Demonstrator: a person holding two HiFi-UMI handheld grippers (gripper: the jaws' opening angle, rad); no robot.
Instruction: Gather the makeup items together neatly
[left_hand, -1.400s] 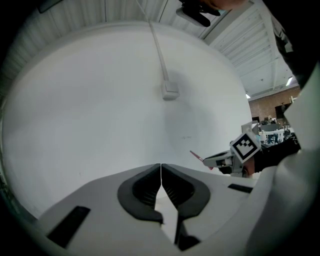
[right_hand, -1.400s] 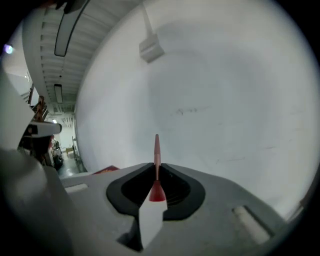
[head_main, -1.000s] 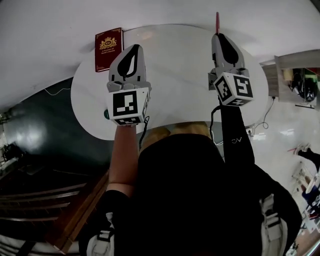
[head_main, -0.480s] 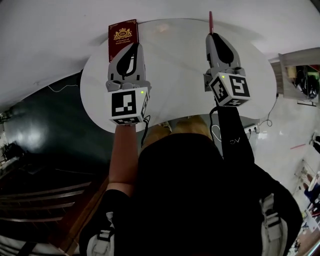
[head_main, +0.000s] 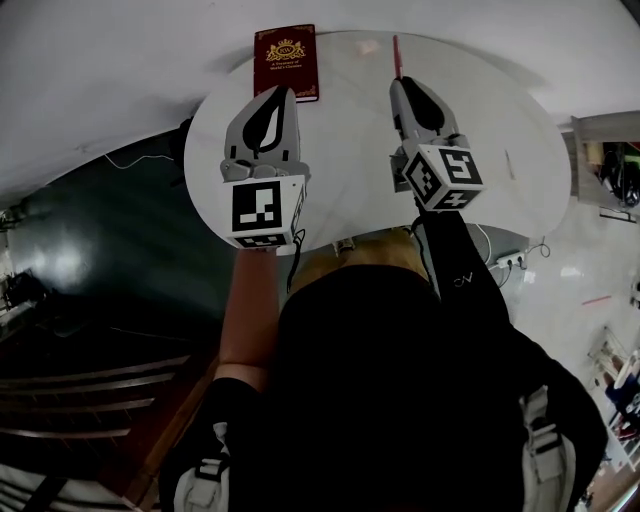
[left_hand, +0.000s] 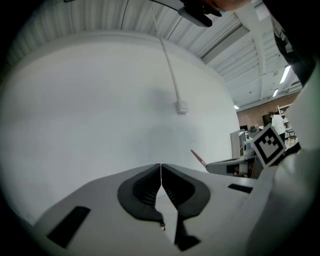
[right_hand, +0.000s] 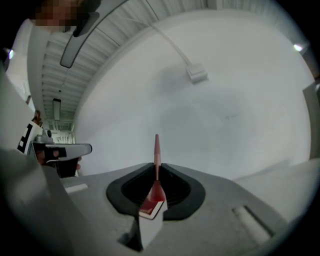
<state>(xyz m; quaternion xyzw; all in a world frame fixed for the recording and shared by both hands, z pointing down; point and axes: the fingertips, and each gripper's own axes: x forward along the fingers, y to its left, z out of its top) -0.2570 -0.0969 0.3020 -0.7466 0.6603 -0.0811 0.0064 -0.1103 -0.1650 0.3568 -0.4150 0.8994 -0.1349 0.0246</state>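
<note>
Right gripper view: right tongs (right_hand: 156, 169) closed on a slim red pencil (right_hand: 157, 150), gripped near its butt, with the tip jutting toward 12 o'clock. Left gripper view: left tongs (left_hand: 161, 170) shut pad to pad, nothing between them.

Change, head view: over the last second both tongs have travelled across the round white bench (head_main: 500, 130) toward its far edge. The red case (head_main: 286, 62), formerly off at 9 o'clock of the left tongs, now lies just beyond them at 12 o'clock. The pencil has come along in an unaltered grip, and its tip now stands near the case, which sits at its 9 o'clock. A small pale item (head_main: 368, 46) lies between the two, too small to identify.

Bearing on task: the pencil is probably being brought to the case for laying alongside; it is not yet set down.

Writing: gold crest and lines of gold print on the case cover, none legible. A small white mark on the dark sleeve (head_main: 463, 281), unreadable.
</note>
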